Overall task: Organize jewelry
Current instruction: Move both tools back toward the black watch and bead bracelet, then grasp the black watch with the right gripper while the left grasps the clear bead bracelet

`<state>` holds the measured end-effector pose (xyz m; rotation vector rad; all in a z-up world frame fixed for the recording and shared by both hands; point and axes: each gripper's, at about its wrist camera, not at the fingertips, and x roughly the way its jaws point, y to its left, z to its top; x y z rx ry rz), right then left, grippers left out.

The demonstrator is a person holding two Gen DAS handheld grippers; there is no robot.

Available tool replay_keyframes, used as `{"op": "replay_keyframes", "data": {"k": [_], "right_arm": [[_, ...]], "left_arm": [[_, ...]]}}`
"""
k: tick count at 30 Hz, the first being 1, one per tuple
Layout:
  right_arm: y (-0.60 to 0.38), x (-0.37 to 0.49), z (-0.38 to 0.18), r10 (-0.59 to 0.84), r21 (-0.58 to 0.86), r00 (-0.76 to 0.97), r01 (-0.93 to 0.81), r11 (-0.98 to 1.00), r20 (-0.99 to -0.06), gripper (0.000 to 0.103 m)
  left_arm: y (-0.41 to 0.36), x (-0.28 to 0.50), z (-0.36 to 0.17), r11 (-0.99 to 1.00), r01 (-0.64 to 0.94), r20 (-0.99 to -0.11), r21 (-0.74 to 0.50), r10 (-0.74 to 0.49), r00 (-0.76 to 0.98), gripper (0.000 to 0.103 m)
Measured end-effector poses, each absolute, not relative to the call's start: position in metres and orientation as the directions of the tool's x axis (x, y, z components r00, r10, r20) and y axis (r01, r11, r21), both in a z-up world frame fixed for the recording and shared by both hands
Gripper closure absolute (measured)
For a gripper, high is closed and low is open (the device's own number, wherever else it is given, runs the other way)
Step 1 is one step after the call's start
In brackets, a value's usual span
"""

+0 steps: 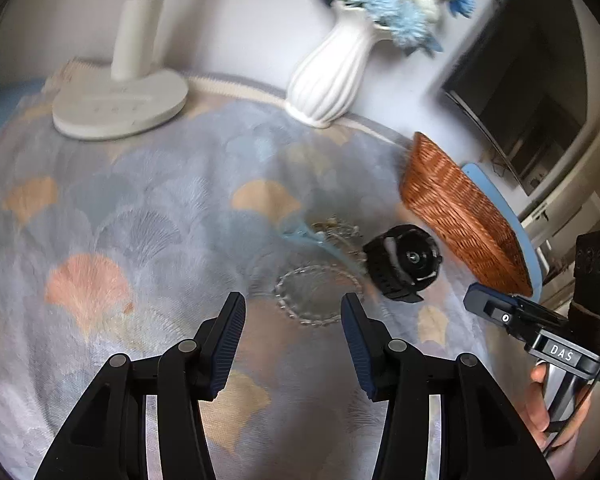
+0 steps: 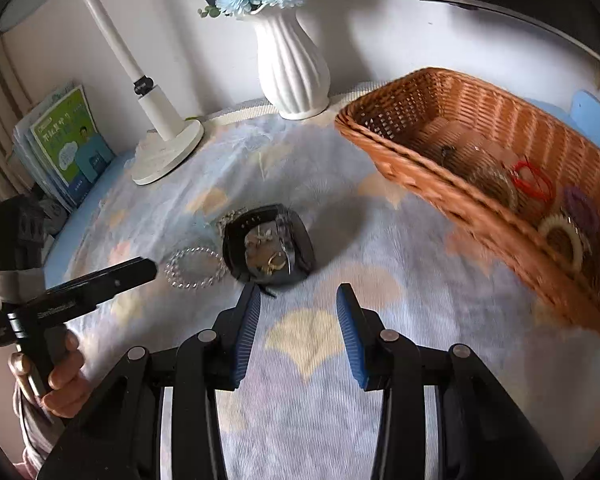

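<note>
A clear bead bracelet point(image 1: 318, 295) point(image 2: 196, 267) lies on the patterned cloth, beside a black wristwatch point(image 1: 404, 262) point(image 2: 268, 246). A silvery chain point(image 1: 340, 232) point(image 2: 230, 218) lies just behind them. My left gripper point(image 1: 294, 332) is open and empty, just short of the bracelet. My right gripper point(image 2: 298, 326) is open and empty, just short of the watch. The woven basket point(image 1: 460, 216) point(image 2: 412, 160) at the right holds a red ring point(image 2: 534, 180), a purple one point(image 2: 580, 204), a pale bangle point(image 2: 562, 240) and a dark bead bracelet point(image 2: 488, 176).
A white lamp base point(image 1: 120, 106) point(image 2: 166, 152) and a white vase of blue flowers point(image 1: 332, 76) point(image 2: 290, 64) stand at the back of the table. Books point(image 2: 66, 144) lean at the far left. A dark screen point(image 1: 520, 92) is at the right.
</note>
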<state>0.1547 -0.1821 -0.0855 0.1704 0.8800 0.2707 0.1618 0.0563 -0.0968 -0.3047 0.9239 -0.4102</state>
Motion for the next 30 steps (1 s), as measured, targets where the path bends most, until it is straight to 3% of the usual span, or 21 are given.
{"op": "replay_keyframes", "data": {"k": [8,12,18,26,30], "right_arm": [[-0.17,0.192,-0.106,0.279,0.267,0.567,-0.106,0.958,-0.775,0.061],[-0.16,0.199,-0.111,0.25,0.226,0.568,-0.114,0.967,-0.784,0.061],[-0.158,0.196,-0.111,0.163,0.116,0.585,-0.118,0.986,-0.794,0.061],[-0.194,0.181,-0.096,0.041,0.031,0.648,-0.027,0.999,-0.761,0.062],[-0.211,0.174,-0.091,0.068,0.09,0.649,0.0,0.996,-0.757,0.062]], "left_arm": [[0.064,0.165,-0.102,0.874,0.175,-0.707,-0.453,-0.472,0.526,0.052],[0.049,0.165,-0.099,0.913,0.19,-0.746,-0.362,-0.406,0.528,0.052],[0.012,0.168,-0.097,0.969,0.217,-0.804,-0.122,-0.225,0.551,0.053],[0.002,0.166,-0.1,0.971,0.239,-0.799,-0.028,-0.165,0.578,0.072],[-0.002,0.164,-0.101,0.96,0.277,-0.796,-0.044,-0.201,0.571,0.081]]}}
